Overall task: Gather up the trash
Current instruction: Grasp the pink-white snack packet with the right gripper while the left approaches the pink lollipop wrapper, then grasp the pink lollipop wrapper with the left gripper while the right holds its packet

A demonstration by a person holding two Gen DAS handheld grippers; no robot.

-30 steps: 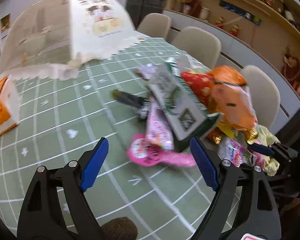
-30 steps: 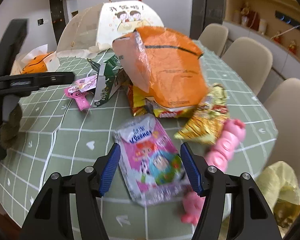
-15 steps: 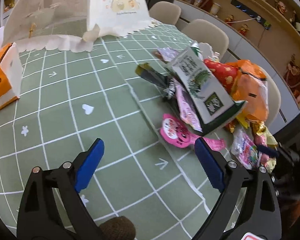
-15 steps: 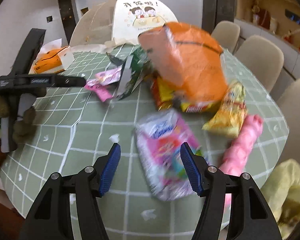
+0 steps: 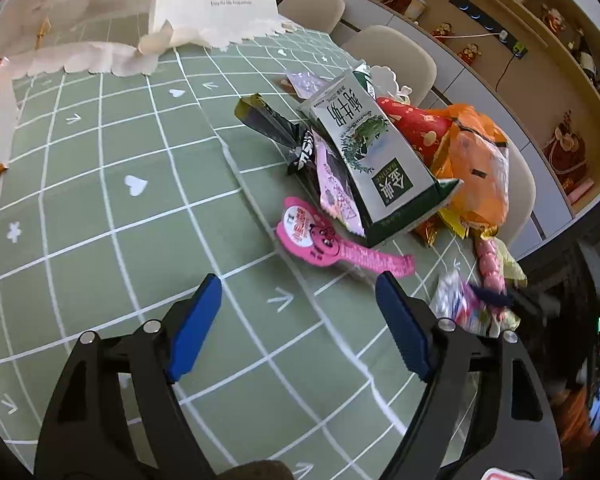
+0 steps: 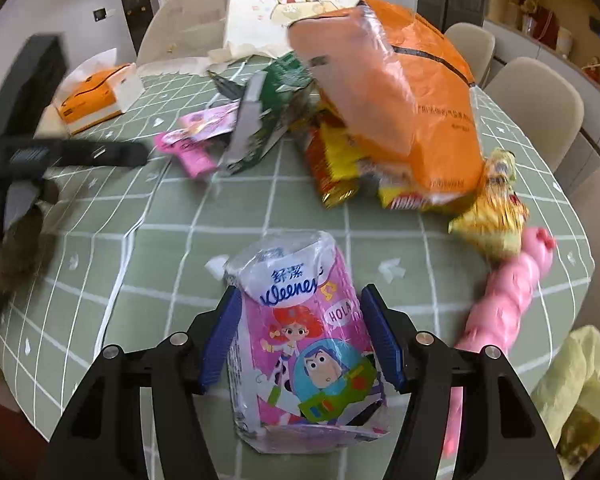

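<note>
Green cloth with a white grid covers the dining table [image 5: 100,208], and beige chairs [image 5: 392,52] are lined along its far edge below wooden shelving at the upper right of the left wrist view. At the bottom of that view the left gripper [image 5: 300,320] is seen with its blue pads [image 5: 194,326] spread wide above bare cloth, nothing between them. Just above it, at centre frame, a pink lollipop-shaped wrapper [image 5: 320,240] is laid flat beside a green and white milk carton [image 5: 374,156], which is tipped over a dark snack wrapper [image 5: 276,128] and a pink sachet [image 5: 336,188]. An orange plastic bag [image 5: 476,164] is heaped at centre right, and a mesh food cover [image 5: 140,12] fills the upper left. In the right wrist view, the right gripper [image 6: 302,340] is seen at lower centre, its blue pads [image 6: 380,344] pressed against both sides of a pink Kleenex tissue pack [image 6: 304,348] printed with cartoon figures; whether the pack is lifted off the cloth cannot be told. The orange plastic bag [image 6: 400,92] is piled over yellow and red snack packets [image 6: 340,172] in the upper centre, a pink segmented toy [image 6: 504,304] lies at the right, and an orange tissue box [image 6: 92,100] is set at the upper left.
</note>
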